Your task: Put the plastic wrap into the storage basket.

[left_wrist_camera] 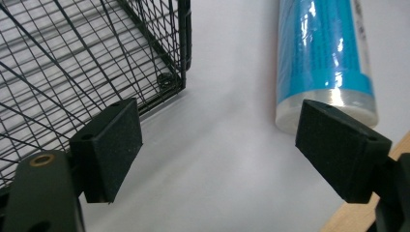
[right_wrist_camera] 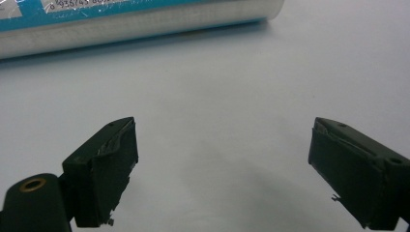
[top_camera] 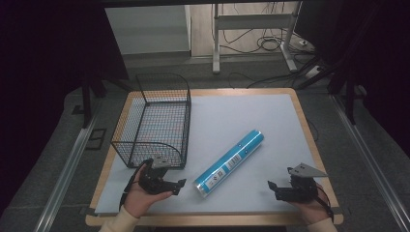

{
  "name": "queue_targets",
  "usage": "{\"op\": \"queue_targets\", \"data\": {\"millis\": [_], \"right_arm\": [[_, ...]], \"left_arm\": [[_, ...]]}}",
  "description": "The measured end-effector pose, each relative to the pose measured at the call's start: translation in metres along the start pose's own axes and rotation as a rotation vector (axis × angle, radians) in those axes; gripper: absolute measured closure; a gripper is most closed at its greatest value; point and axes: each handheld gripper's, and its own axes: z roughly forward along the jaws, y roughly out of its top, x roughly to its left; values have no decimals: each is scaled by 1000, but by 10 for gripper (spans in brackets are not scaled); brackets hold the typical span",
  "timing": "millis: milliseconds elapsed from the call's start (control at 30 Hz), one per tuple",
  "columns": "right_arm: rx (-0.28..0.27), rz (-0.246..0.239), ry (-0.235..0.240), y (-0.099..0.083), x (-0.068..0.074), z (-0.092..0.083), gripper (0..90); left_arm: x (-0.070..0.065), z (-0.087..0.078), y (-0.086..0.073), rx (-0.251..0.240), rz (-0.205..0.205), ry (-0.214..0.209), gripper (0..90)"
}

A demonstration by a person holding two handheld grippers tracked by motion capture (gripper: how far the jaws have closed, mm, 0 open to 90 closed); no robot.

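Blue roll lies diagonal on the surface, between my two claws, both spread wide and holding nothing.
Roll's long axis runs from its near end just beside my left claw up and away rightward; right claw sits farther from it. Wire basket left of the roll, nothing inside.

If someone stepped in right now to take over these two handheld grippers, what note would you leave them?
Left gripper: open, holding nothing, low on the mat between the wire basket and the blue tube.
Right gripper: open, holding nothing, near the table's front right, apart from the tube.
The tube lies flat and slantwise on the grey mat, right of the basket, which has nothing in it.
Done: nothing moved yet.
Left: probably grip the tube and put it in the basket.
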Motion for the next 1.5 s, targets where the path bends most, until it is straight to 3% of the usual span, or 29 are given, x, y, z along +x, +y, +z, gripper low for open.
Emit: {"op": "queue_targets", "data": {"millis": [100,400,667,1100,1500], "right_arm": [[-4,-2,5,1,0,-1,113],[-4,-10,13,2,2,3,114],[2,-8,2,1,1,3,115],[10,-12,-5,-1,0,5,117],[13,-11,-9,-2,-2,4,119]], "left_arm": [[-1,-3,4,2,-14,-10,164],[-12,-4,26,29,40,-19,165],[-17,-2,35,34,52,-31,164],[-27,9,49,40,78,-51,164],[-43,24,68,56,129,-70,164]]}}
